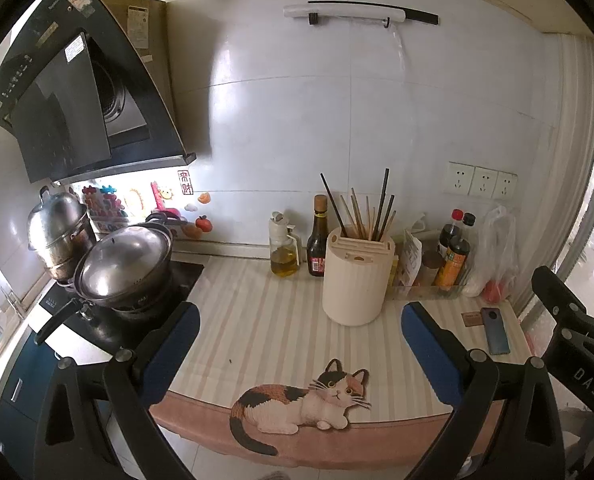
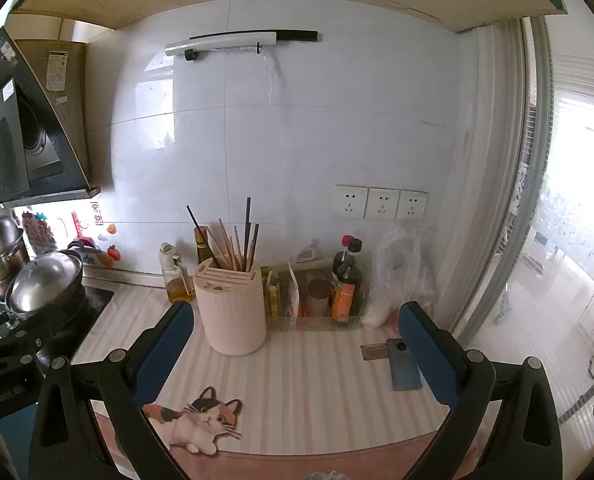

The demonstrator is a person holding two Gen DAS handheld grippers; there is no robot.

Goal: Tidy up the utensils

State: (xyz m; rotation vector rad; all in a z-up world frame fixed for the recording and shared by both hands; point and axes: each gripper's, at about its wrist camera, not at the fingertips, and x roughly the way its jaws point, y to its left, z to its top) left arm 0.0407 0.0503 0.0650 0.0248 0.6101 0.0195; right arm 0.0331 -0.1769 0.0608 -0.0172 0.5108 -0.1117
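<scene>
Both grippers (image 1: 299, 344) (image 2: 295, 346) gape empty before the chopstick holder (image 1: 355, 280), bottles (image 1: 317, 240) and, seemingly, a phone (image 1: 495, 330) nearby.

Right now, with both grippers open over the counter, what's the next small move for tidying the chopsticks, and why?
Probably ease the right gripper forward toward the chopsticks, which splay unevenly in the cream holder. Both it and the left gripper are open and empty.
</scene>
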